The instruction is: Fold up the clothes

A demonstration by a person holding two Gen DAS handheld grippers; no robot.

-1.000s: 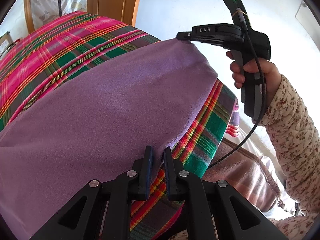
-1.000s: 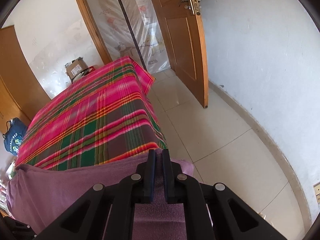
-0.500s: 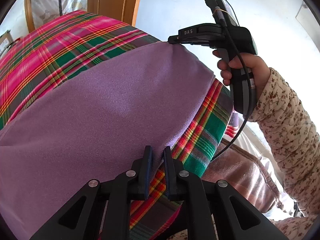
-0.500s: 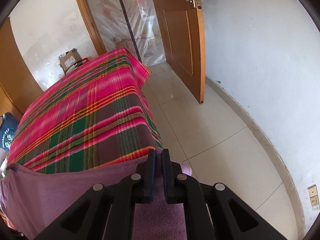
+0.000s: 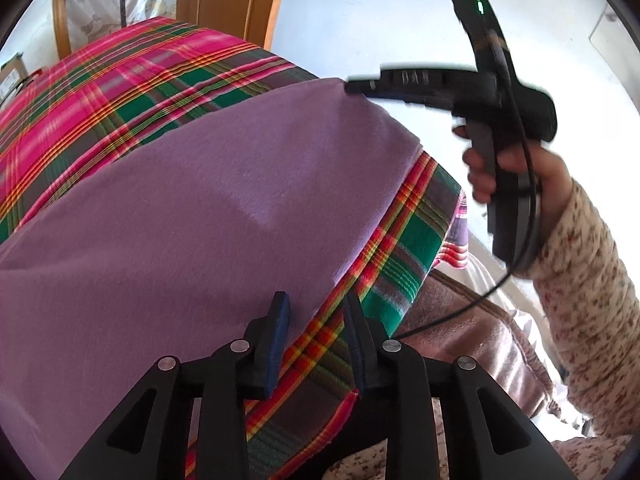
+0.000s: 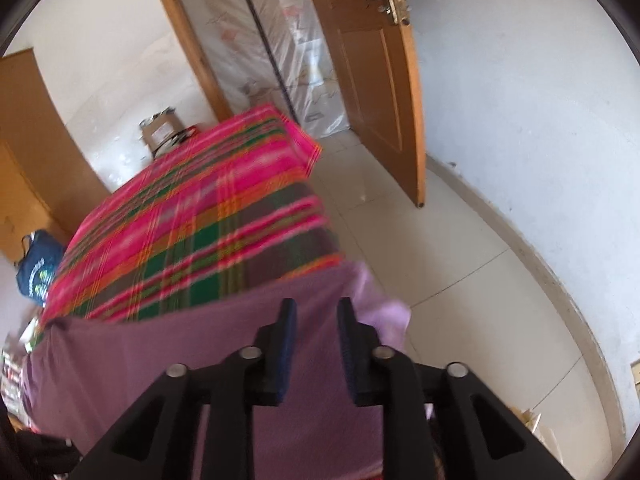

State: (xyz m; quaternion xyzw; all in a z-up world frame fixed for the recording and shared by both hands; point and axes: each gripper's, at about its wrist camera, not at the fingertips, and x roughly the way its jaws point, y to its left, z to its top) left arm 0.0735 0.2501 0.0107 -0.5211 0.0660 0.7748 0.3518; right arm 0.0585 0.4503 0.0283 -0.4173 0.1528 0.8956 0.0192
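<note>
I look down on a bed under a plaid bedspread (image 5: 100,92) of pink, green and orange. The purple garment (image 5: 208,208) lies flat across its near end, reaching the corner at my two o'clock in the left wrist view. My left gripper (image 5: 316,312) hangs over the garment's near hem at six o'clock, its jaws opening; the hem and a strip of plaid show in the gap, and neither pad presses on cloth. At two o'clock a hand (image 5: 508,168) in a floral sleeve (image 5: 592,288) carries my right gripper (image 5: 354,87), its tip at the garment's far corner. From the right wrist camera that gripper's jaws are also opening above the purple cloth, and a pale fold hangs off the bed edge at four o'clock; the picture is smeared, so I think the pads are clear of the fabric, no more. Beyond the bed, a wooden door (image 6: 372,64) stands ajar at one o'clock, pale floor tiles (image 6: 472,264) run along a white wall (image 6: 540,100), and a blue bag (image 6: 38,268) sits at nine o'clock.
</note>
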